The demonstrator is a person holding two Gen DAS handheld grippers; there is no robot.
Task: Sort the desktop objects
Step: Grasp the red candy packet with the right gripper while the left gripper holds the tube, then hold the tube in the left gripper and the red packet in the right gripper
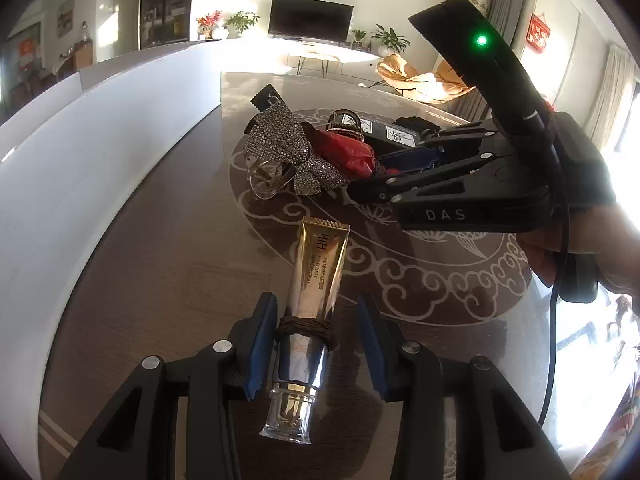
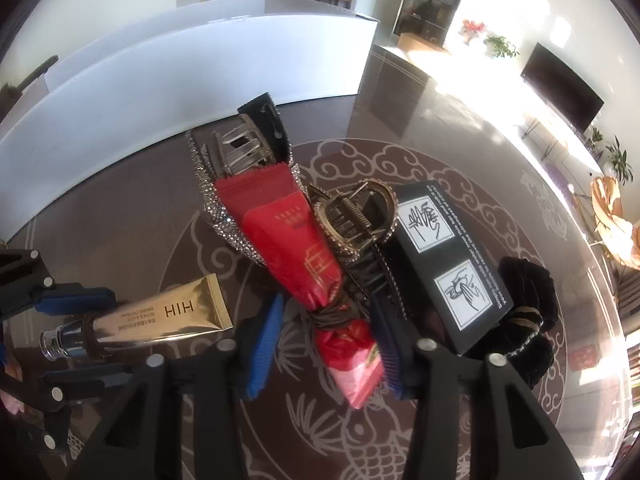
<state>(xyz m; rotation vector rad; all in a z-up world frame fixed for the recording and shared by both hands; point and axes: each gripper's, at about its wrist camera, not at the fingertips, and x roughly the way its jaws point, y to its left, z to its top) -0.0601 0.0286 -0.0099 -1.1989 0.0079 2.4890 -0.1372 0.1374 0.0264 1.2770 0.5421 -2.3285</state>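
Note:
A gold cream tube [image 1: 320, 256] with a brown hair tie [image 1: 306, 326] around it lies on the dark patterned table [image 1: 160, 240]. My left gripper [image 1: 318, 320] straddles the tube, open, with a gap at the right pad. In the right wrist view the same tube [image 2: 168, 316] lies at the left. A red packet [image 2: 288, 236] with a brown tie at its waist lies in the pile. My right gripper [image 2: 328, 304] stands around that waist, open, its left pad clear of the packet. The left wrist view shows the right gripper [image 1: 360, 192] at the pile's near side.
Around the packet lie a rhinestone bow [image 2: 208, 200], a clear claw clip [image 2: 240, 148], a gold claw clip [image 2: 352, 216], a black box with hand pictures [image 2: 448, 248] and a black scrunchie [image 2: 528, 292]. White boxes [image 1: 100, 140] line the table's left side.

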